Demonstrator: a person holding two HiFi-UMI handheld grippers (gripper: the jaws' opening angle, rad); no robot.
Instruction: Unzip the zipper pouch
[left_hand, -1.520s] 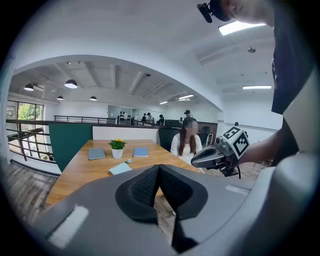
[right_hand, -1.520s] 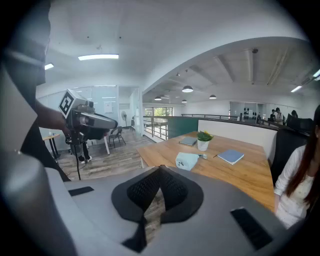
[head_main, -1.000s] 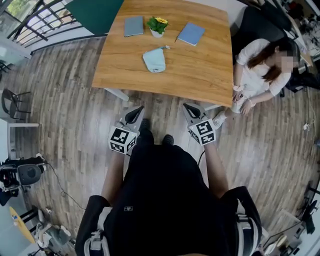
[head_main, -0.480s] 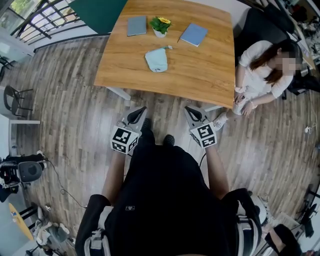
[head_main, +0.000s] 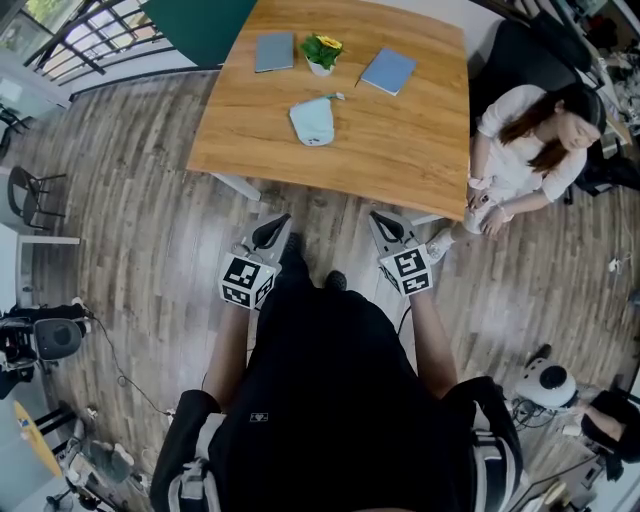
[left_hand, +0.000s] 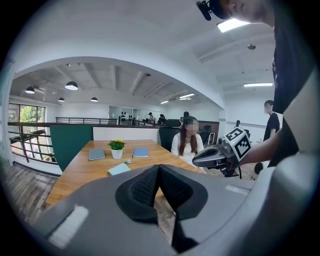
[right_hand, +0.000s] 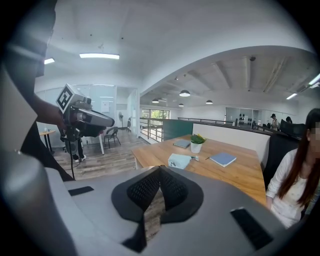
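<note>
we seem to be in an open-plan office: a long wooden table carries a grey notebook, a blue notebook and a small potted plant. a seated person is beside it. plank floor, black railing, pendant lamps and ceiling light strips surround us.

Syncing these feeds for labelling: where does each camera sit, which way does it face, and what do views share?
Head view: on the person's head, looking steeply down at the wooden table and light blue zipper pouch; torso, forearms, left hand-held gripper, right hand-held gripper show.
Left gripper view: on the left one, facing the table over shut jaws; right one at right.
Right gripper view: likewise; left one at left.
All share the pouch.
</note>
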